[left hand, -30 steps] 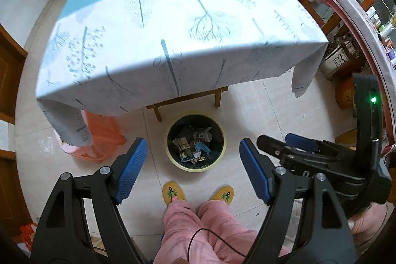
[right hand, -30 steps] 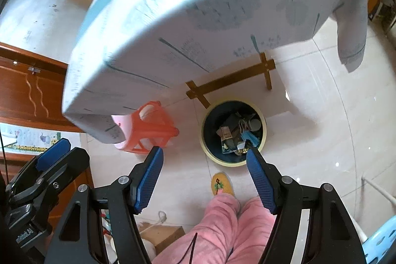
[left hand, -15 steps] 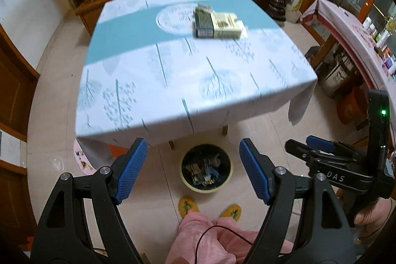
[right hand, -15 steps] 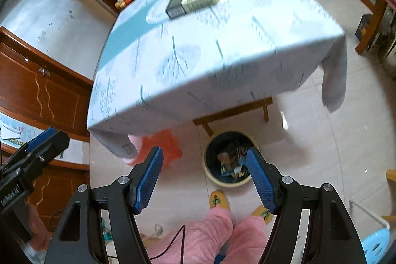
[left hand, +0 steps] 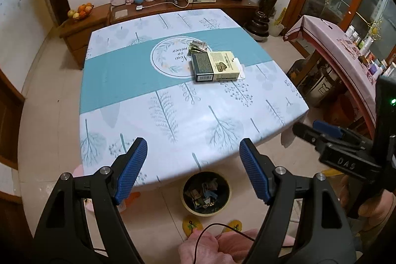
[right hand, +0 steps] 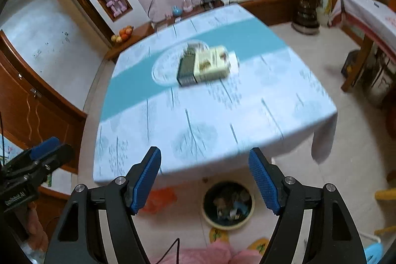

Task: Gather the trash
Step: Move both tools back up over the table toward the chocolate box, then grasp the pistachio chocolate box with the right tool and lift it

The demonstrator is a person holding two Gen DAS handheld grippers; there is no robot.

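Trash: two flat cartons, dark carton [left hand: 202,64] and cream carton [left hand: 224,65], side by side and touching on the tabletop [left hand: 173,115], well ahead of both tools, small wrappers [left hand: 198,45] just beyond them. Judged light, stiff cardboard, smooth faces, crushable if squeezed hard; best pinched across the narrow width, one carton at a time. Bin [left hand: 206,194] on the floor below and just ahead of the tools, already holding scraps.

Left tool [left hand: 193,170]: jaws wide, nothing between them. Right tool [right hand: 205,176]: jaws apart, empty, just been opening slightly.

Versus a second ago: both views now look from higher up. Cartons unmoved.
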